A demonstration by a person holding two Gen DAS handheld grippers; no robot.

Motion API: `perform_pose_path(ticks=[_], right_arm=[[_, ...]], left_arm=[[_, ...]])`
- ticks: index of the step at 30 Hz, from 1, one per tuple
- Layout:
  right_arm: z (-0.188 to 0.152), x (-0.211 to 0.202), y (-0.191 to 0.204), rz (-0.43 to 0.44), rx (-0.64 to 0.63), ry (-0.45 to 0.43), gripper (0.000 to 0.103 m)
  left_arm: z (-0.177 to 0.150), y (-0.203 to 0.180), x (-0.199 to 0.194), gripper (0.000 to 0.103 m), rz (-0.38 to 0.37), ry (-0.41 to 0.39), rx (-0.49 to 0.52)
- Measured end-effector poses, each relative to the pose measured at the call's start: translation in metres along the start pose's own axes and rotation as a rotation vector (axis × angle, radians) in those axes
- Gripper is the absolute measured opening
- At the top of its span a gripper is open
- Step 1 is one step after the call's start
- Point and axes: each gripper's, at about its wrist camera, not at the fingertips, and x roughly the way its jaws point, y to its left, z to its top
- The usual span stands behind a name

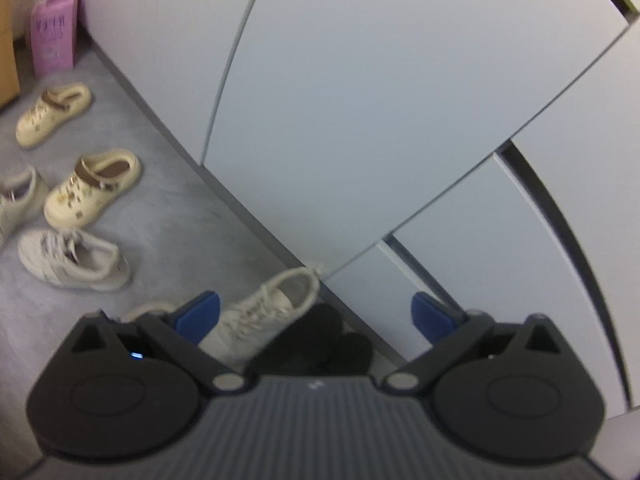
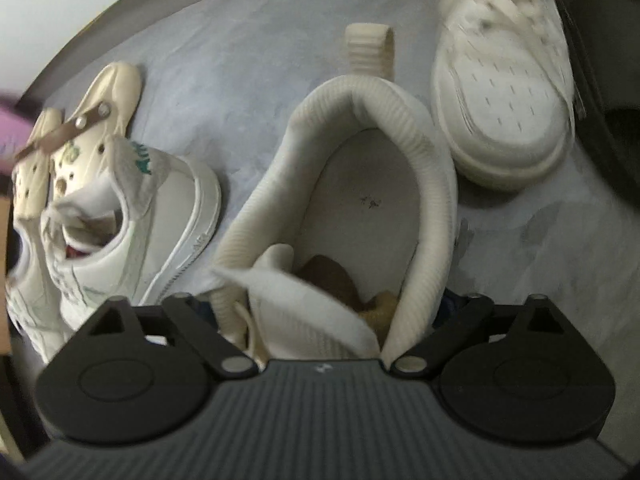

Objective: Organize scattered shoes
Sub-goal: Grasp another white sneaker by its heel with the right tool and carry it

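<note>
The left wrist view looks from well above the grey floor [image 1: 168, 224], tilted, facing white cabinet doors [image 1: 360, 100] with shoes far below. The right wrist view looks steeply down, very close over a cream knit sneaker [image 2: 360, 184] filling its middle. Both share the floor and the white laced sneaker [image 1: 264, 312] [image 2: 508, 80] beside a black item [image 1: 312, 340]

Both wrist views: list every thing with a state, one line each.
Left gripper: open, holding nothing.
Right gripper: around the cream knit sneaker, fingers mostly hidden.
White perforated sneaker: upright on the floor.
Two cream clogs: upright, straps up.
Cabinet doors: shut.
Pink bag: standing.
</note>
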Motion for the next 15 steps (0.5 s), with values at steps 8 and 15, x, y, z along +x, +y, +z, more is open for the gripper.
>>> perform_pose_path(ticks=[8, 15], right_arm=[[0.031, -0.010, -0.008, 0.041, -0.087, -0.033, 0.089], [0.087, -0.008, -0.011, 0.019, -0.144, -0.044, 0.089]], left_arm=[[-0.018, -0.005, -0.016, 0.103, -0.030, -0.010, -0.006], [-0.017, -0.012, -0.010, 0.103, -0.026, -0.006, -0.002]])
